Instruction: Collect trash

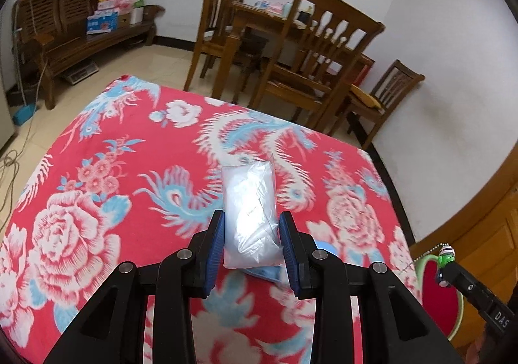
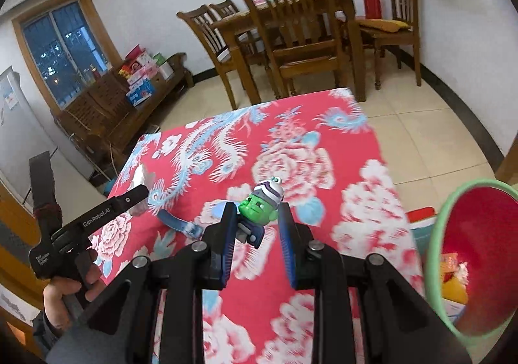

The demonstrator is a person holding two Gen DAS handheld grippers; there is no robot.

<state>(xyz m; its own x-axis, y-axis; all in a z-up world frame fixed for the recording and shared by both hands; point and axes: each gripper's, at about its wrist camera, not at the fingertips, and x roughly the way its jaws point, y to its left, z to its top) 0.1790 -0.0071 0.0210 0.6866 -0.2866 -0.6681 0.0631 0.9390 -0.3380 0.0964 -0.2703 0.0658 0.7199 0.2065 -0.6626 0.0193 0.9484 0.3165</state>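
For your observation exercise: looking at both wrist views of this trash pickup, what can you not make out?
- Left wrist view: the blue item under the clear plastic bag; the bag and the left gripper cover most of it.
- Right wrist view: the contents of the red bin; rim and picture edge cut them off.
- Right wrist view: the green-faced toy's lower body, behind the right gripper's fingers.

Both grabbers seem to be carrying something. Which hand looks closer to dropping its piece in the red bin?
Probably the right. Its gripper holds the green toy with the red bin open just beside it. The left gripper, holding a plastic bag, is farther across the table.
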